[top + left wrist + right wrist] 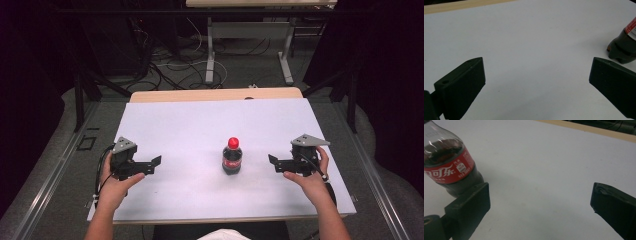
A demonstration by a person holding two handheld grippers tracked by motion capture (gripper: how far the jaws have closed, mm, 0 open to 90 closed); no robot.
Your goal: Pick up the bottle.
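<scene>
Cola bottle [232, 157] stands upright between both spread-jawed, empty grippers, right gripper [274, 162] nearer it than left gripper [154, 164].

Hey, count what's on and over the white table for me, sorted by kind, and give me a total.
Bottles: 1, the cola bottle, upright with a red cap
Grippers: 2, the left gripper and the right gripper, both with jaws apart, neither touching the bottle
Total: 3

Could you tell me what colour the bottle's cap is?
Red cap, clearest in the high view.
</scene>
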